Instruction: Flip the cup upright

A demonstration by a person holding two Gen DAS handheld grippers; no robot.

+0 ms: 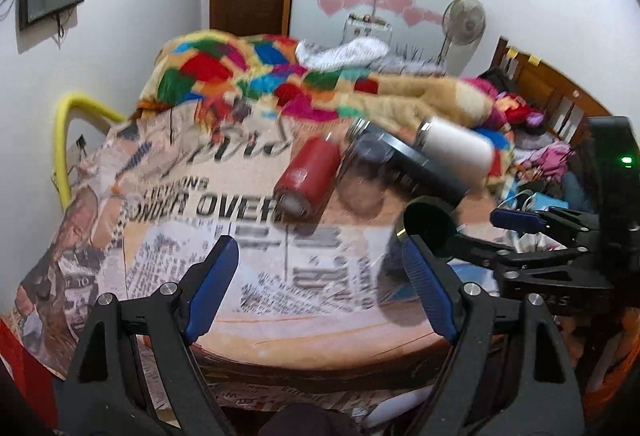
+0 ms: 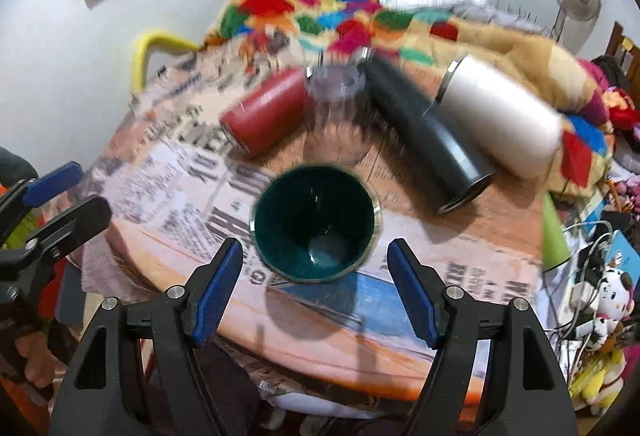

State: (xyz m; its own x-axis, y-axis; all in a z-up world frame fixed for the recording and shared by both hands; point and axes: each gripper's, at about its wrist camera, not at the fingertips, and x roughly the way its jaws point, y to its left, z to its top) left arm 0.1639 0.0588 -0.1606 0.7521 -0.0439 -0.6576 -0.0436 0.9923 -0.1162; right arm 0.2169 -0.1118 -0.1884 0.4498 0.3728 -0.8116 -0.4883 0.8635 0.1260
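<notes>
A dark green cup [image 2: 316, 224] with a gold rim stands on the newspaper-covered table [image 2: 168, 188], its mouth toward the right wrist camera. My right gripper [image 2: 316, 296] is open, its blue pads on either side of the cup and just short of it, not touching. In the left wrist view the cup [image 1: 430, 226] sits at the right, between the right gripper's fingers [image 1: 516, 220]. My left gripper [image 1: 320, 292] is open and empty over the newspaper, to the left of the cup.
Behind the cup lie a red tumbler [image 2: 264, 116], a clear glass [image 2: 340, 108], a black flask [image 2: 428, 132] and a white tumbler [image 2: 504, 112]. A colourful blanket [image 1: 280, 76] is heaped at the back. Cables and toys [image 2: 600, 296] crowd the right side.
</notes>
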